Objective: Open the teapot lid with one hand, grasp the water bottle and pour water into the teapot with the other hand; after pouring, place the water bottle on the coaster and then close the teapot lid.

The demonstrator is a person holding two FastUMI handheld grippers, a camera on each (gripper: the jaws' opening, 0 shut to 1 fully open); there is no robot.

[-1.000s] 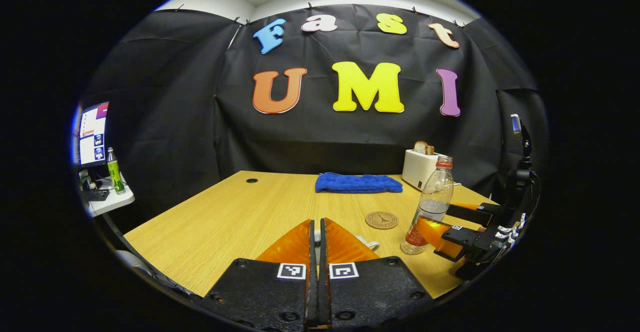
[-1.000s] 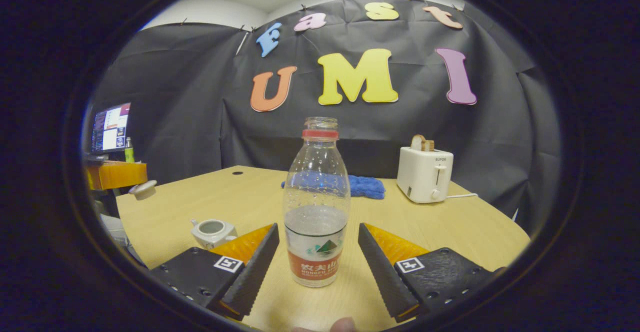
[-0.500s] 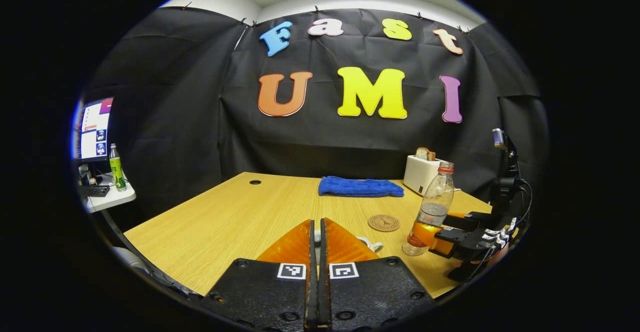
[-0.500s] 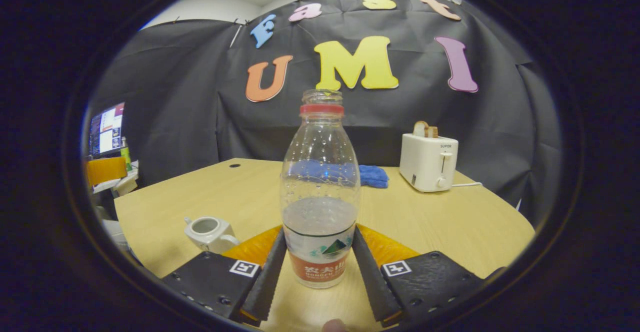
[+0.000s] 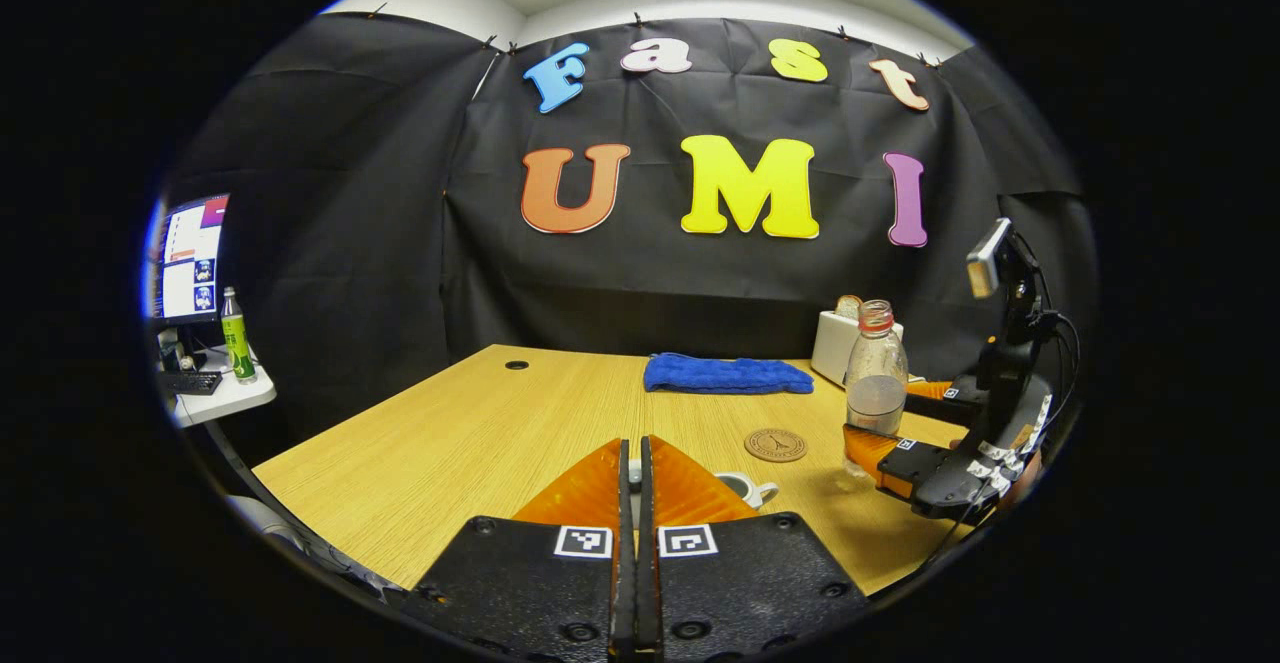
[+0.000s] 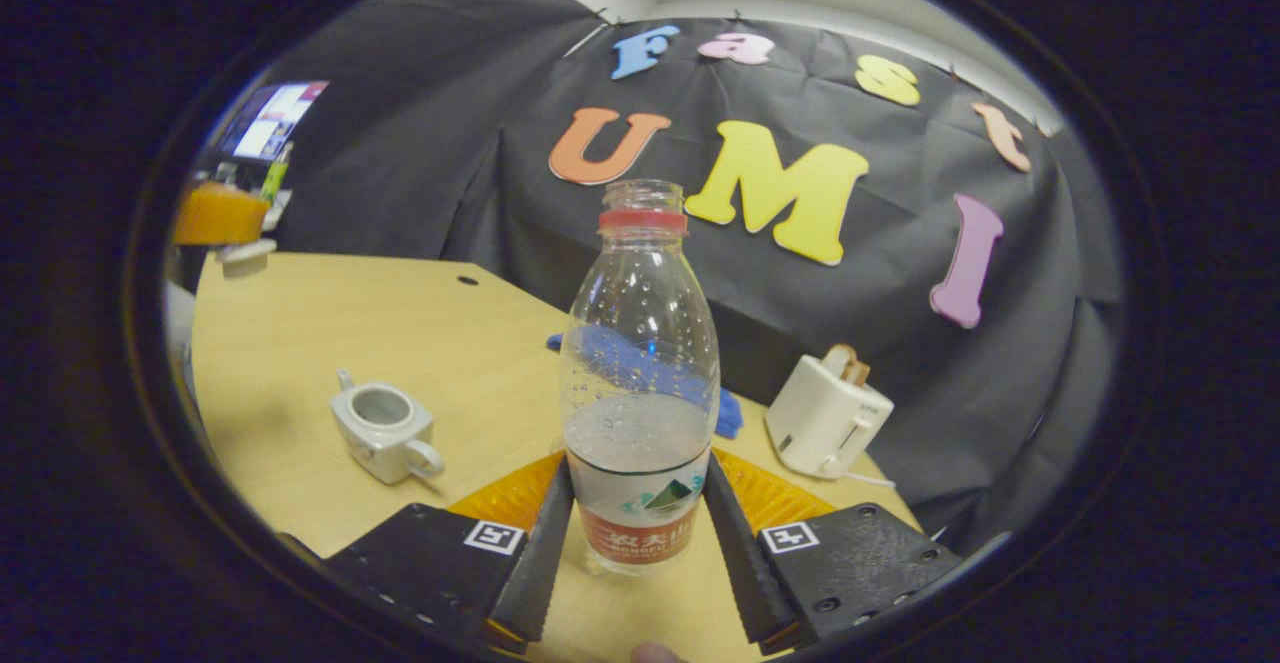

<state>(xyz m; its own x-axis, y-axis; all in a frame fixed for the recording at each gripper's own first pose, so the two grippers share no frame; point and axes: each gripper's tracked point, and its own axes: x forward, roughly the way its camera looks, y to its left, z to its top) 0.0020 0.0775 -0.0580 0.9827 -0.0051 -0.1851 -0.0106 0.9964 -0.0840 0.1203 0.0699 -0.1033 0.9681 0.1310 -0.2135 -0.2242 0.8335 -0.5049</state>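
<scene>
Right gripper (image 6: 638, 543) fingers clamp water bottle (image 6: 640, 383), lifted off table (image 6: 300, 343); left gripper (image 5: 632, 463) fingers closed, lid (image 6: 245, 254) pinched | teapot (image 6: 383, 430) open

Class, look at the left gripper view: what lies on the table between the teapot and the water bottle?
In the left gripper view, the round coaster lies on the table between the teapot and the water bottle, which the right tool holds.

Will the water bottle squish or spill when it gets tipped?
The water bottle looks like thin clear plastic, so it may dent under the right gripper. It has no cap, so water would probably pour out. It looks under half full, so likely light.
</scene>
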